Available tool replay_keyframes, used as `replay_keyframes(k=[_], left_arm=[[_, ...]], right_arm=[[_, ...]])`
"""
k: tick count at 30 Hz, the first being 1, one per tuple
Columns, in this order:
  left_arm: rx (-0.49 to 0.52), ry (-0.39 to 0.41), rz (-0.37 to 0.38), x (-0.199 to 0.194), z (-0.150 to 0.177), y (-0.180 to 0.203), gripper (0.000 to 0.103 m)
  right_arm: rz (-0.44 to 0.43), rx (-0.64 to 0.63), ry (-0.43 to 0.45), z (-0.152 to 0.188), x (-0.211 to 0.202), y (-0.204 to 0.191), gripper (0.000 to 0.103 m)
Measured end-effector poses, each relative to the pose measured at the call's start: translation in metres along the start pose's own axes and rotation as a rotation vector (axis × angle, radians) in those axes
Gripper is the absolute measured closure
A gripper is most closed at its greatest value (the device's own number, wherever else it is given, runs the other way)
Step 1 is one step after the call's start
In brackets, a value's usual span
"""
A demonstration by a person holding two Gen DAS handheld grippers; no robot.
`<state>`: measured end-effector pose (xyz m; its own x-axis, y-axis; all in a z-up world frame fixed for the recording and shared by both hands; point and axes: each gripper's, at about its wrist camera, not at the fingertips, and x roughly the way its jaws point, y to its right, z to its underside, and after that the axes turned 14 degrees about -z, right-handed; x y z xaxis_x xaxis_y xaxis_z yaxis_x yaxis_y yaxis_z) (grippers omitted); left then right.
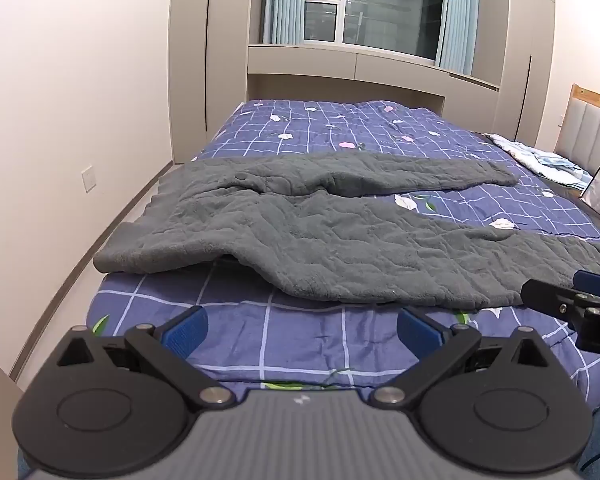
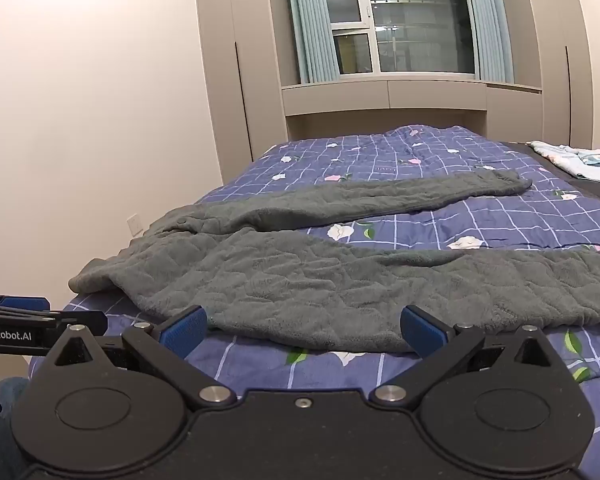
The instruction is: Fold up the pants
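Pants [image 1: 340, 236], grey fleece, lay spread flat across the bed [image 1: 300, 332] on its blue checked cover, waistband at the left edge, both legs running right and splayed apart. Left wrist view: I saw my left hand-held gripper [image 1: 302, 332] with jaws wide apart, holding nothing, short of the near leg's edge. The right hand-held gripper [image 1: 572, 296] showed at the right edge, beside that leg; I could not tell its opening there. Right wrist view: right hand-held gripper [image 2: 304, 330] stood open and empty, pads [image 2: 184, 330] at the near hem of the pants [image 2: 320, 284]. The left hand-held gripper [image 2: 40, 316] showed at the left edge.
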<state>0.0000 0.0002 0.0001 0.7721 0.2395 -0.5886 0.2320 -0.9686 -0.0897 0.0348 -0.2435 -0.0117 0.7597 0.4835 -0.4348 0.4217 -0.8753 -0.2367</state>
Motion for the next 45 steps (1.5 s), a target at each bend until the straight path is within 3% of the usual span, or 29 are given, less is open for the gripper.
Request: replay_keyframes(k=[45], left_arm=[[0.011,-0.016,-0.006,-0.0005,0.0027,0.0032,0.0]], right_arm=[[-0.005,0.013,-0.007,-0.0016,-0.0008,0.0033,0.0]])
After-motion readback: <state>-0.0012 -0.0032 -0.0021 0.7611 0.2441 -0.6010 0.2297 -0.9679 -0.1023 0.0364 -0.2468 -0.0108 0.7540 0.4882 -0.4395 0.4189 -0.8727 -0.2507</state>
